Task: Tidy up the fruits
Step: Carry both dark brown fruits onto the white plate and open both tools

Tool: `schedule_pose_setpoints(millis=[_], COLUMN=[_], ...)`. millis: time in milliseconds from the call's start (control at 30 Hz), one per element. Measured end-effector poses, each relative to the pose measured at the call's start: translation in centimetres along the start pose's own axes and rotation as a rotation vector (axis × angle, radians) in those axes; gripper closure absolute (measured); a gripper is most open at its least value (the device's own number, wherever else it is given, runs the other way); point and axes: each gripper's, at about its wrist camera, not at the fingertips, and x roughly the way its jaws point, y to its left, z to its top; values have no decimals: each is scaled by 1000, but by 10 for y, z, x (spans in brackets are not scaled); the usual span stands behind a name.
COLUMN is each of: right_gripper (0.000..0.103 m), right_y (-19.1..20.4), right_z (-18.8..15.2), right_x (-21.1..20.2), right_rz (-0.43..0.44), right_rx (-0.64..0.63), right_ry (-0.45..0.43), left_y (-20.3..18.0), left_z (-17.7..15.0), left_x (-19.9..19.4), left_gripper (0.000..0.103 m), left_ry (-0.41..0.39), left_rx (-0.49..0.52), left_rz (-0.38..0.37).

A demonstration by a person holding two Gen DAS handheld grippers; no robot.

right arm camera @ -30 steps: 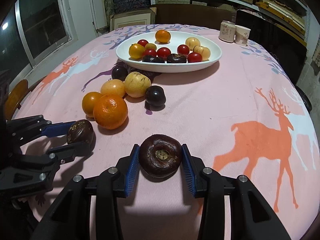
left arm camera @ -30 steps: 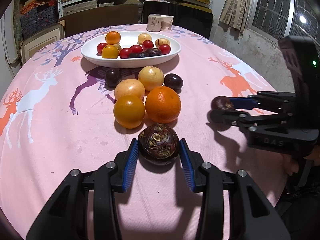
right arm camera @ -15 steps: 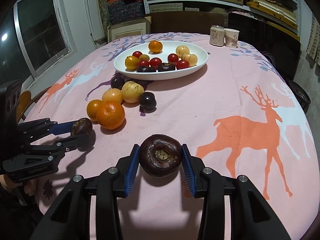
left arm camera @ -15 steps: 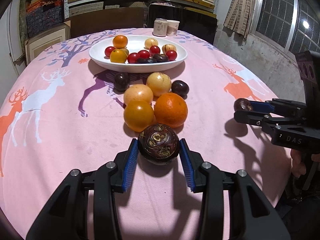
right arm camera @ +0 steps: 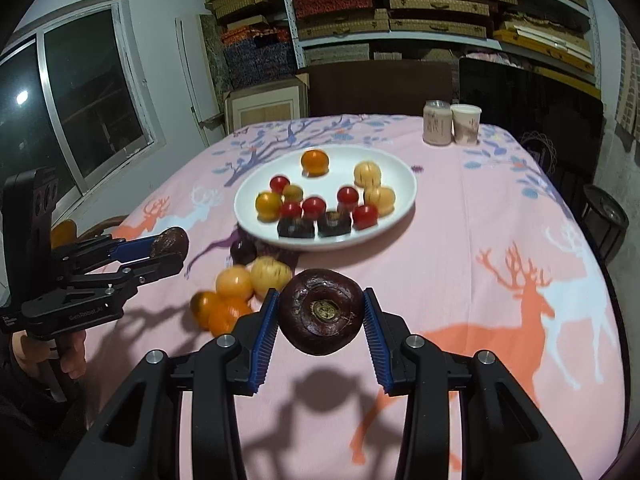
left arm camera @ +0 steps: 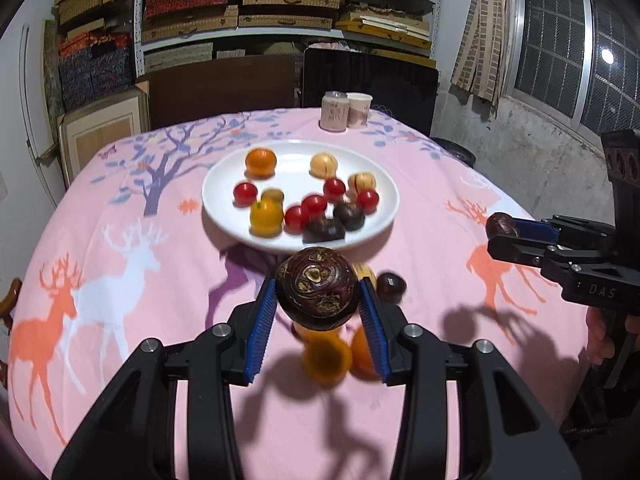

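Dark brown fruit (left arm camera: 317,295) is clamped in the left gripper (left arm camera: 318,312), another (right arm camera: 321,311) in the right gripper (right arm camera: 320,320), both carried short of the white plate (left arm camera: 224,216); next, gentle lowering onto it seems needed.

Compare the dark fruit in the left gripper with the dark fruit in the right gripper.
The left gripper's fruit has a mottled face with pale swirled patches; the right gripper's fruit has a plainer dark face with one small pale centre. The left gripper's fruit looks rounder, the right gripper's fruit flatter, with a dimple. Both are dark brown-purple, clamped between blue pads and held above the pink tablecloth.
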Motion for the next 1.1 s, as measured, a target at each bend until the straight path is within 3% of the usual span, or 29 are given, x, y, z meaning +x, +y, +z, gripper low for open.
schedule_pose_setpoints(millis=[167,333,633,700,733,767,800,967,1100], right_gripper=[61,61,60,53,48,47,47,47,47], right_y=[-8,-16,-10,-3,-1,0,1,-2,-10], right_z=[47,90,119,119,118,117,114,86,39], right_x=[21,63,153,153,149,144,138,93,58], right_rz=[11,10,12,-11,-16,-17,-18,2,23], right_rx=[9,26,-21,-42,-46,-47,-42,-15,44], right_ry=[-21,-9,64,47,27,19,15,-18,-27], left_y=[8,22,52,57,58,59,59,54,35], left_z=[41,79,96,96,95,94,92,69,24], left_x=[21,68,154,152,145,138,129,83,49], left_gripper=[62,62,62,56,50,38,33,33,32], left_ry=[-19,11,134,122,102,80,54,26,59], left_rx=[17,20,-39,-63,-66,-66,-61,-37,26], left_rz=[20,39,50,36,37,48,61,32,-9])
